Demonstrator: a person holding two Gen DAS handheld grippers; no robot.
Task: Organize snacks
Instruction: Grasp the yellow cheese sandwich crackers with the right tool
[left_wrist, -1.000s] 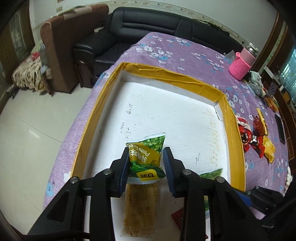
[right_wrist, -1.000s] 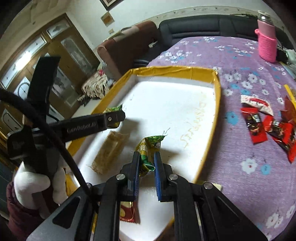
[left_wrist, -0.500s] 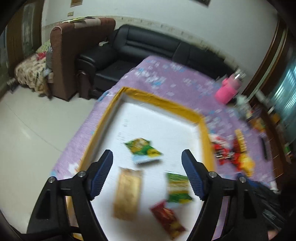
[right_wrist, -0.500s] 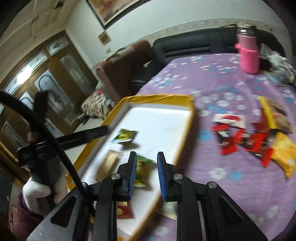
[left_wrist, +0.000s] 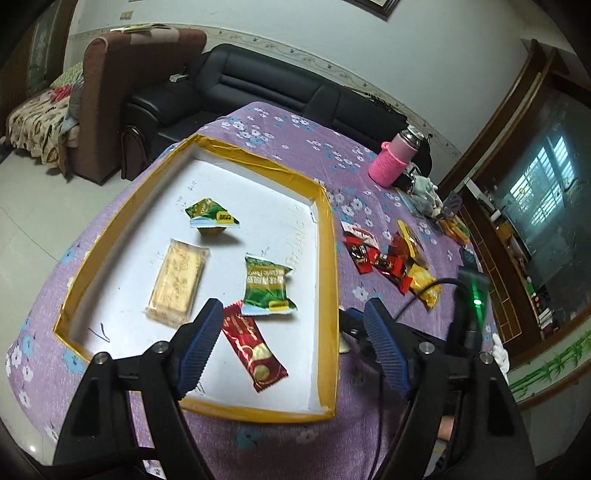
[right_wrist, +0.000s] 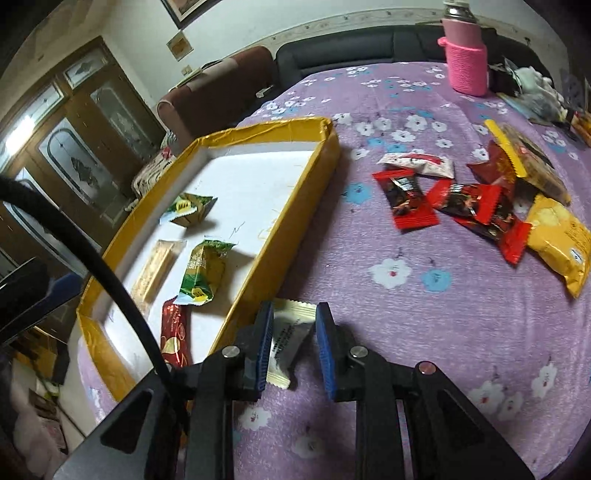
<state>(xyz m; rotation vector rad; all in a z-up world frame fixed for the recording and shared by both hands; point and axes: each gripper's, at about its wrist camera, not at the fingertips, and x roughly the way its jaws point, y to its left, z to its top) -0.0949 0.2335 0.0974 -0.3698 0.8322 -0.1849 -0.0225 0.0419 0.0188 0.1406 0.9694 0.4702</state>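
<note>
We hold two black two-finger tongs over a table covered in a purple flowered cloth (right_wrist: 424, 325). Our left gripper (left_wrist: 291, 347) stands spread wide and holds nothing, raised above the near end of a shallow white tray with a yellow taped rim (left_wrist: 327, 236). Our right gripper (right_wrist: 293, 341) is parted narrowly and empty, its blue pads on either side of a pale cream foil snack packet (right_wrist: 286, 339) that lies on the cloth just outside the tray's near corner; we cannot tell whether the pads touch it.

Four snacks lie in the tray: a small green packet (left_wrist: 211, 218), a clear-wrapped beige biscuit bar (left_wrist: 179, 282), a larger green packet (left_wrist: 267, 286) and a red foil bar (left_wrist: 255, 350). A loose heap of red and yellow packets (right_wrist: 480, 206) waits on the cloth, well apart from the tray.

We judge these packets light, crinkly, slippery and crushable, so we would pinch gently across the puffed middle or the flat sealed end.

Only the right view shows the cream packet. The left view shows the whole tray layout from above, with the right gripper's body beside the tray's near right corner.
</note>
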